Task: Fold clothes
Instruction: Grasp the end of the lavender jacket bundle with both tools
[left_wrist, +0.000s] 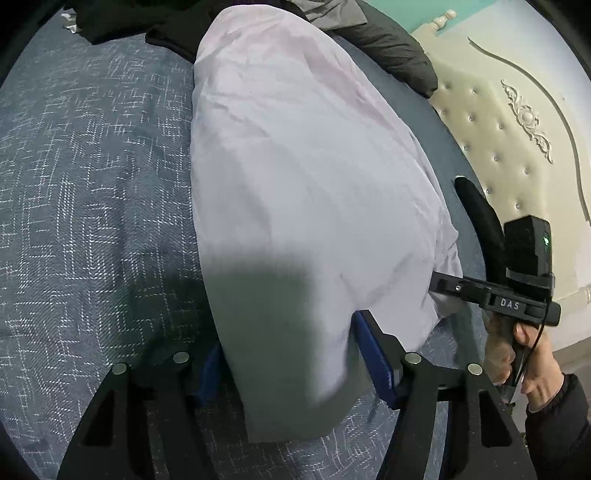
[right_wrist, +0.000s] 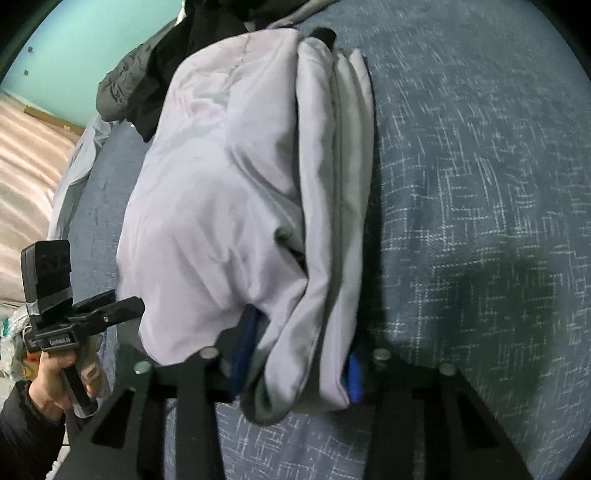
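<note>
A pale white padded garment (left_wrist: 295, 166) lies folded lengthwise on the blue-grey patterned bedcover (left_wrist: 92, 184). Its near end sits between the blue pads of my left gripper (left_wrist: 291, 362), and both pads touch the thick cloth. In the right wrist view the same garment (right_wrist: 221, 184) shows stacked folded layers along its right side. My right gripper (right_wrist: 297, 363) is shut on that near bundle, with one blue pad on each side. The right gripper (left_wrist: 439, 286), held by a hand, meets the garment's right corner. The left gripper (right_wrist: 129, 306) reaches its left edge.
Dark and grey clothes (left_wrist: 166, 22) are heaped at the far end of the bed, seen also as a dark pile (right_wrist: 147, 74). A cream tufted headboard (left_wrist: 498, 129) stands to the right. Open bedcover (right_wrist: 480, 184) lies right of the garment, with the bed edge and floor (right_wrist: 29, 166) to the left.
</note>
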